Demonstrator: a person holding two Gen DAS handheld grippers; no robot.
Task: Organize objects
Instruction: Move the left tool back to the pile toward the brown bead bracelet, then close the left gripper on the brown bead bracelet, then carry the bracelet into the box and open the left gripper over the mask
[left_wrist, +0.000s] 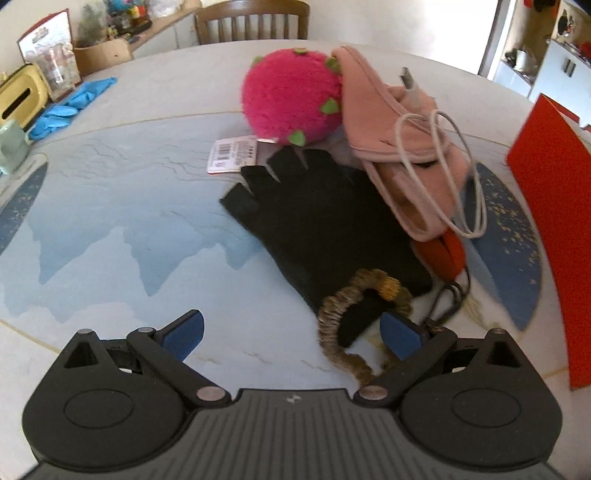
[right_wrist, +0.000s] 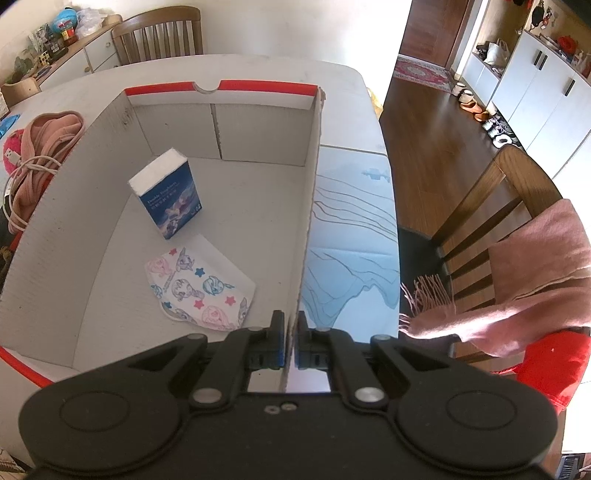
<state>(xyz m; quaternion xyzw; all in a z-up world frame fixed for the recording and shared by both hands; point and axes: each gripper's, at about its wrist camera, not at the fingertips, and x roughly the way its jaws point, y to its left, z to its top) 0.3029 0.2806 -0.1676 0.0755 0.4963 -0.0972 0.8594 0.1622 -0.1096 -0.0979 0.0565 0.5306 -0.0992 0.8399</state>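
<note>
Your wide-open left gripper (left_wrist: 291, 332) sits left of the fuzzy brown hair scrunchie (left_wrist: 360, 325), while your right gripper (right_wrist: 291, 332) clamps the white cardboard box wall (right_wrist: 308, 206).

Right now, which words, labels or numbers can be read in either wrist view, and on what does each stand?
Blue tissue pack in the cardboard box: white lettering, too blurred to read.
Hang tag by the pink plush ball: barcode and print, too small.
Cartoon-print packet: pictures only.
Nothing reads reliably.
</note>
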